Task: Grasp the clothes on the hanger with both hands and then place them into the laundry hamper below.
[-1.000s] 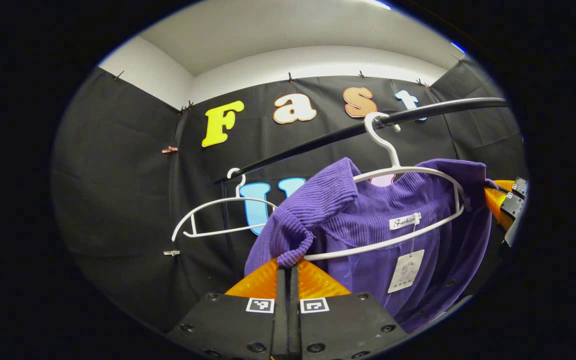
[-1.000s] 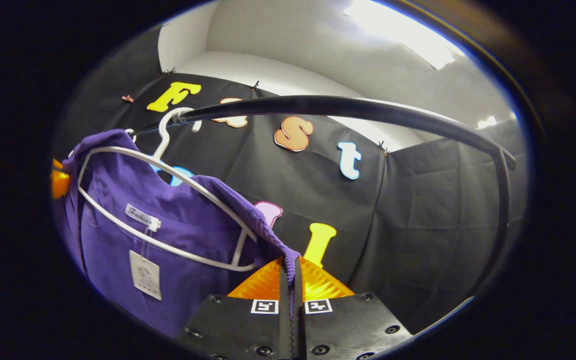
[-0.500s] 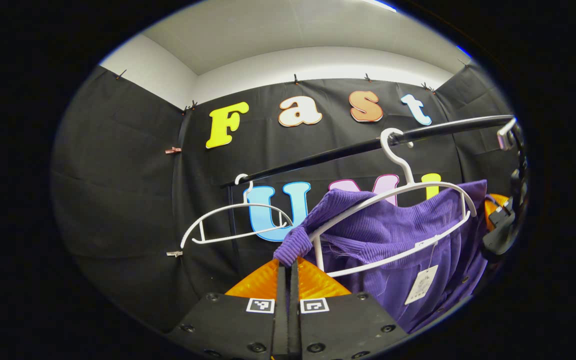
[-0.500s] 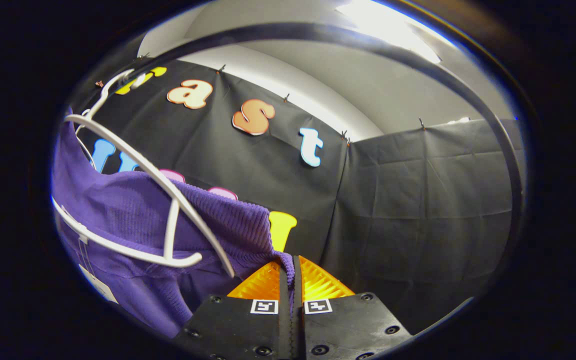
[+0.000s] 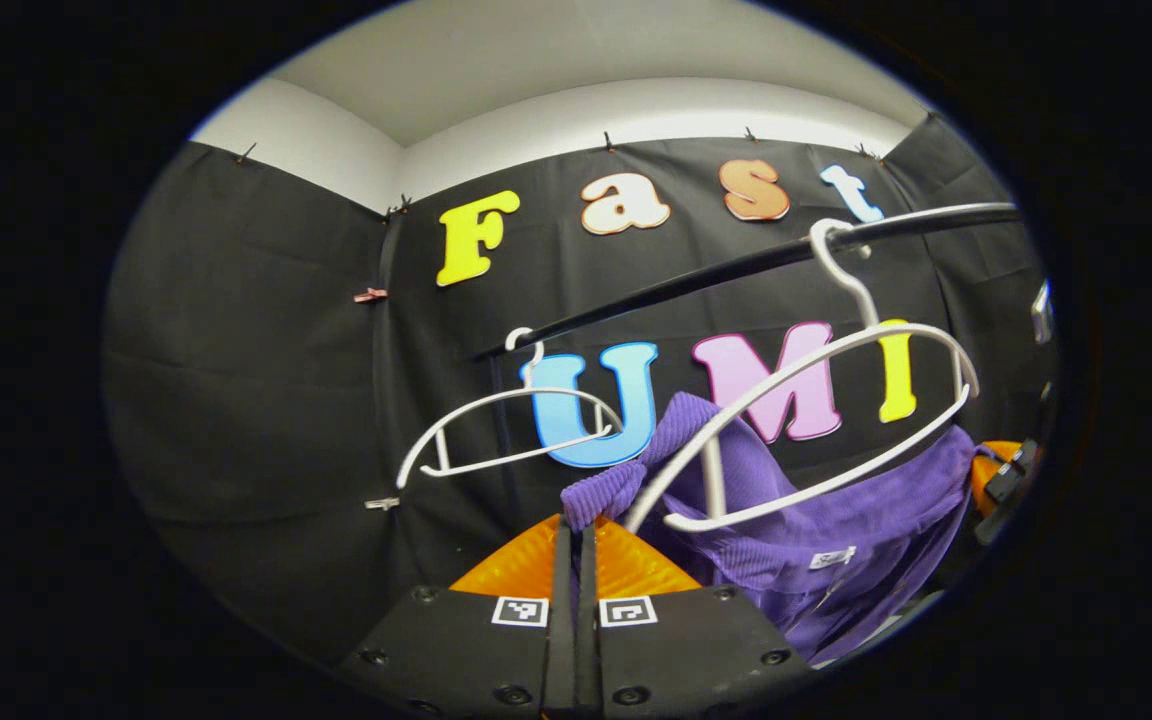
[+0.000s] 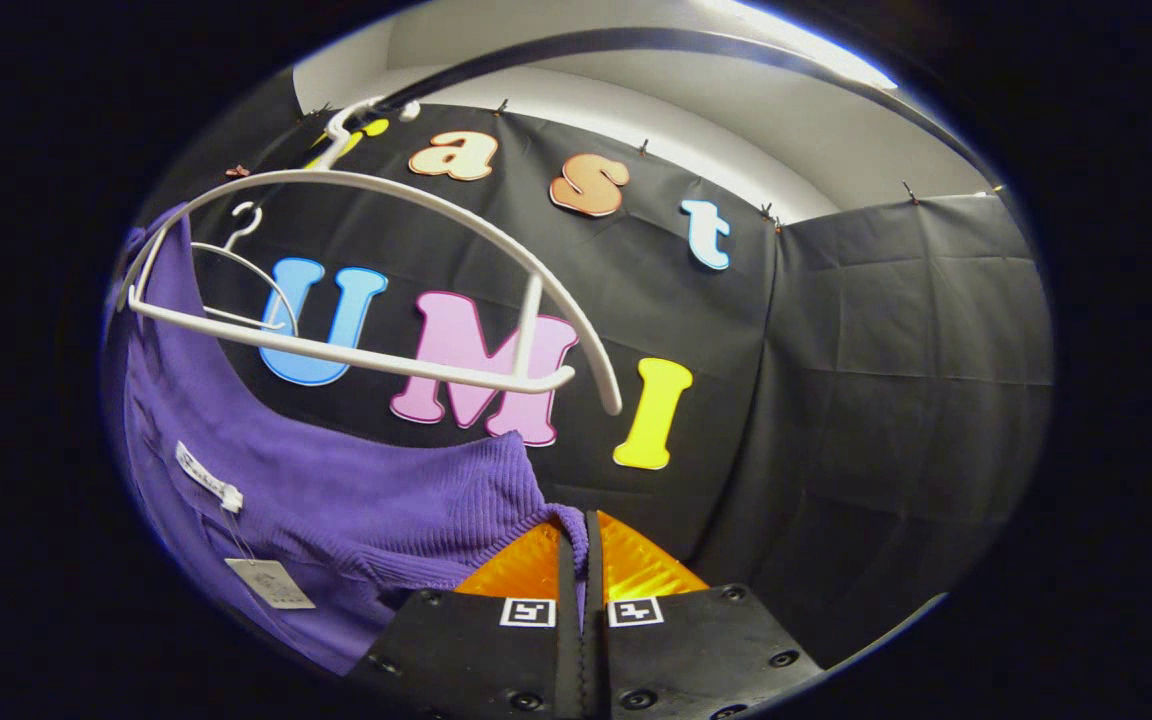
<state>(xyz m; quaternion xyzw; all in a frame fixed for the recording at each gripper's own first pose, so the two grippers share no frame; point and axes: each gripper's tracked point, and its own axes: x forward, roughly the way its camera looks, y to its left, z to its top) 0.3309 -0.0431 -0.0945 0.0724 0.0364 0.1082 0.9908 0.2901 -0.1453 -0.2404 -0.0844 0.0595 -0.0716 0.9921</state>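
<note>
In the left gripper view, the left hand-held gripper is clamped tight, its two fingers pressed together on a bunched fold of the purple sweater at one shoulder. The right hand-held gripper in the right gripper view is likewise closed, with a ribbed edge of the sweater pinched between its fingers. The garment sags between the two grips, below the white hanger, which is bare along its upper arc and hooked on the black rail; in the left gripper view the sweater's near shoulder touches the hanger's lower left end. A paper tag dangles from the sweater's neck label. A second, empty white hanger hangs further along the rail. The right hand-held gripper also appears at the far right edge of the left gripper view, beside the sweater's other end.
</note>
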